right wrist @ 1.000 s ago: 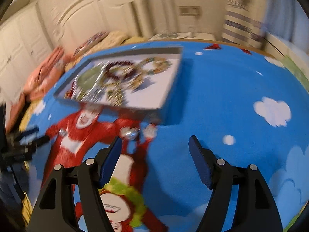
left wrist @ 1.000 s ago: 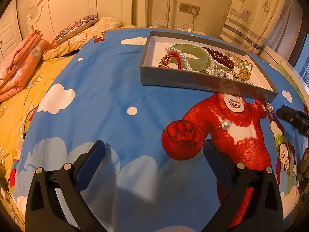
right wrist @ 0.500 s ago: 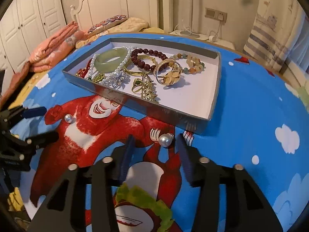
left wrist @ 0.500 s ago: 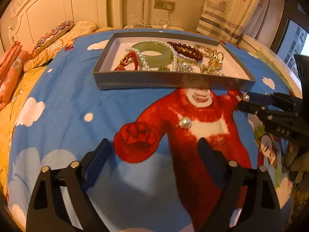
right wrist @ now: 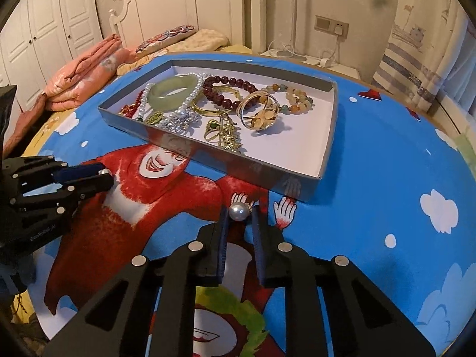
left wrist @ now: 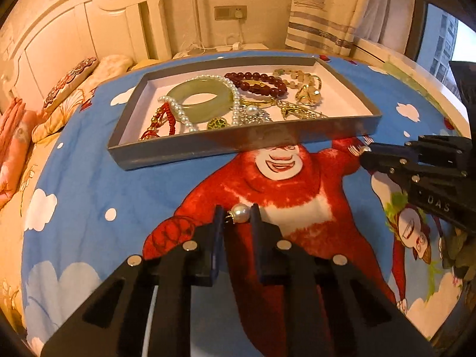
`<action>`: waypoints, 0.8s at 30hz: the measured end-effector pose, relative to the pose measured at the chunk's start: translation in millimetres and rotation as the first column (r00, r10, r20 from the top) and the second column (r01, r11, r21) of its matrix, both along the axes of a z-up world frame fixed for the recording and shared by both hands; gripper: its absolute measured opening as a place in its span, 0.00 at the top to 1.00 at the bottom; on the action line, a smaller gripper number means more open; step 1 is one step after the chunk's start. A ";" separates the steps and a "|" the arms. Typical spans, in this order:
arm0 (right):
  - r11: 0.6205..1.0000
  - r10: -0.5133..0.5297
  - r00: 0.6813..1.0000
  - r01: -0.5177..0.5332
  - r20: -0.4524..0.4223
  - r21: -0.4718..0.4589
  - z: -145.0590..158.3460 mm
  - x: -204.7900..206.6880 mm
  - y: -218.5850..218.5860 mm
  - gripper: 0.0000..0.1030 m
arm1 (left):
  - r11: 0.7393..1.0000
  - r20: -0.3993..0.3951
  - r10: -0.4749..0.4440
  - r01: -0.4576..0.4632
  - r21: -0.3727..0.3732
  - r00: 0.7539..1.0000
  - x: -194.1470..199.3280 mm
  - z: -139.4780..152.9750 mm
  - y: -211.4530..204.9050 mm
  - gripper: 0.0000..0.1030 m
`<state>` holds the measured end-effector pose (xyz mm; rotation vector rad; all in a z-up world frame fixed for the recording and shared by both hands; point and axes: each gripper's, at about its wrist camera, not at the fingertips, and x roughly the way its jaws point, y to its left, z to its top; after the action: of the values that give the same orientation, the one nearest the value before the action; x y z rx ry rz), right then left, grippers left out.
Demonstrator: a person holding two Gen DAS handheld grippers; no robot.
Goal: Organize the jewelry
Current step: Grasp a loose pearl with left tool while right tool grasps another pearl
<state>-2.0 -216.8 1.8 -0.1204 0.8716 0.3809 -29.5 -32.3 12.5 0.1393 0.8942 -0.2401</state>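
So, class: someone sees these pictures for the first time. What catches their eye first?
Probably the big red cartoon bear on the blue bedspread. Next, each gripper pinching a pearl earring: left gripper, right gripper. Behind them sits the grey tray heaped with jewelry, the green jade bangle standing out.

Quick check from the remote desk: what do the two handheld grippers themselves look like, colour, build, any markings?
Both the left gripper and right gripper are matte black skeletal plastic linkages with silver pivot pins and flat dark-blue finger pads. White lettering marks the side of each body; a thin white cable runs beneath the left.
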 end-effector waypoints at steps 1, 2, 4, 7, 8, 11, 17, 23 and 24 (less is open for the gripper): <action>1.000 0.000 1.000 0.000 0.002 0.006 0.6 -0.4 -0.5 0.84 | 1.000 -0.001 -0.001 0.001 -0.015 1.000 -1.4 0.5 2.4 0.83; 1.000 0.000 1.000 0.000 0.006 0.017 1.7 -1.1 -1.8 0.84 | 1.000 -0.004 -0.003 0.002 -0.026 1.000 -2.5 0.8 5.0 0.83; 0.999 0.006 1.000 -0.007 0.021 0.044 4.6 -3.6 -4.8 0.84 | 0.999 -0.006 -0.006 0.006 -0.042 1.000 -5.8 1.6 8.4 0.83; 0.996 0.013 0.999 -0.016 0.045 0.084 9.1 -7.7 -9.4 0.84 | 0.999 0.000 -0.002 0.002 -0.054 1.000 -10.2 4.6 12.0 0.83; 0.996 0.012 0.999 -0.017 0.049 0.091 10.0 -8.6 -10.3 0.84 | 0.998 0.003 -0.001 0.001 -0.058 1.000 -11.1 5.6 12.6 0.83; 0.995 0.012 0.998 -0.017 0.058 0.100 11.7 -9.5 -11.2 0.84 | 0.998 0.014 0.002 -0.001 -0.069 1.000 -12.4 9.5 13.2 0.83; 0.994 0.004 0.997 -0.012 0.077 0.112 14.5 -11.3 -13.1 0.84 | 0.997 0.030 0.001 0.001 -0.077 1.000 -10.5 15.7 12.0 0.83; 0.988 -0.024 0.992 0.005 0.123 0.152 25.7 -12.6 -18.2 0.84 | 0.996 0.068 -0.006 0.012 -0.087 0.998 2.3 32.8 6.7 0.83; 0.988 -0.029 0.990 0.007 0.136 0.157 29.4 -12.6 -17.9 0.84 | 0.996 0.077 -0.009 0.016 -0.092 0.997 5.9 36.9 5.0 0.83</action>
<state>-14.6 -234.7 31.2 0.0060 0.7030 0.4174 -23.6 -27.3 49.4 0.0678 0.8053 -0.2856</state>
